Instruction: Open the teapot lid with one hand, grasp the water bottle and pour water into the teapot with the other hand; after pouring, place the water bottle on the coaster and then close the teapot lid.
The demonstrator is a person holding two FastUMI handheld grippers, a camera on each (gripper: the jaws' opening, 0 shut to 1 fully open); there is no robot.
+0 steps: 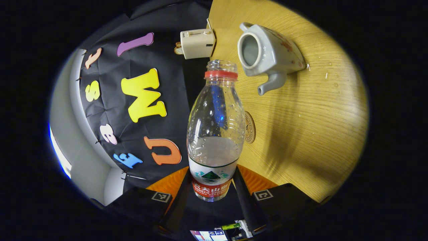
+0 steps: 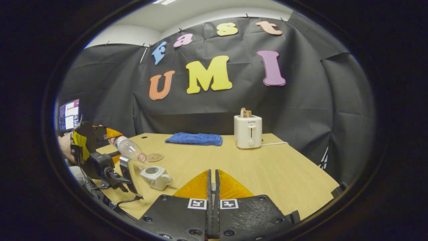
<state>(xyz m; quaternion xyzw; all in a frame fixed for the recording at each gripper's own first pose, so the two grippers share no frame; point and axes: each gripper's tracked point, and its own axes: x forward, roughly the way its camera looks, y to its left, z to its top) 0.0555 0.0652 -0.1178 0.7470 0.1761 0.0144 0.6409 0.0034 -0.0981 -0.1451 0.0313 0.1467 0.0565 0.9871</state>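
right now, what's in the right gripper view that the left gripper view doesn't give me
Right gripper view: a blue cloth at the table's far side, a lit screen at the left, and the right tongs closed together.

Left gripper view: a close look at the left tongs clamped on the labelled end of the water bottle, with its neck uncapped and some water inside.

Both: the bottle, the lidless teapot, the toaster, the coaster and the wooden table.
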